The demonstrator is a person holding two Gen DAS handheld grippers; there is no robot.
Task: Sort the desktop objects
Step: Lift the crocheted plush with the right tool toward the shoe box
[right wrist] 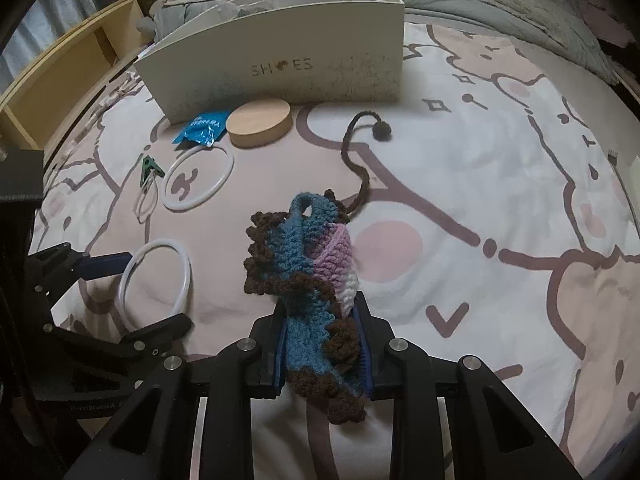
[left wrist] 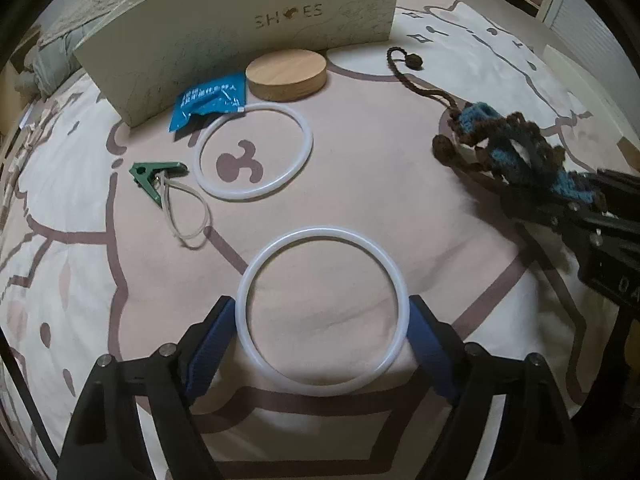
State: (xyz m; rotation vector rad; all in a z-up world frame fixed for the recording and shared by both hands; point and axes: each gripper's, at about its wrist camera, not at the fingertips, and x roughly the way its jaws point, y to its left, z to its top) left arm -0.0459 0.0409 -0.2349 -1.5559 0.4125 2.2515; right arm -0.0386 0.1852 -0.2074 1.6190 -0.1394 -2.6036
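Note:
A white ring [left wrist: 320, 234] lies on the patterned bed sheet [left wrist: 360, 184], and my left gripper [left wrist: 322, 304] is shut on it, blue pads [left wrist: 218, 340] touching its two sides. The right wrist view shows the same ring [right wrist: 182, 258] inside the left gripper [right wrist: 158, 292]. My right gripper [right wrist: 320, 308] is shut on a crocheted pouch [right wrist: 296, 248] of blue, brown, pink and white yarn. Its brown cord [right wrist: 360, 148] trails off to a pompom. The left wrist view has that pouch [left wrist: 516, 148] at the right, in the right gripper [left wrist: 532, 188].
A second white ring [left wrist: 252, 152], a green clip [left wrist: 154, 176] with pale elastic loops, a blue packet [left wrist: 210, 100] and a round wooden disc [left wrist: 286, 72] lie before an open cream shoebox [left wrist: 240, 40]. A wooden shelf [right wrist: 60, 76] stands left of the bed.

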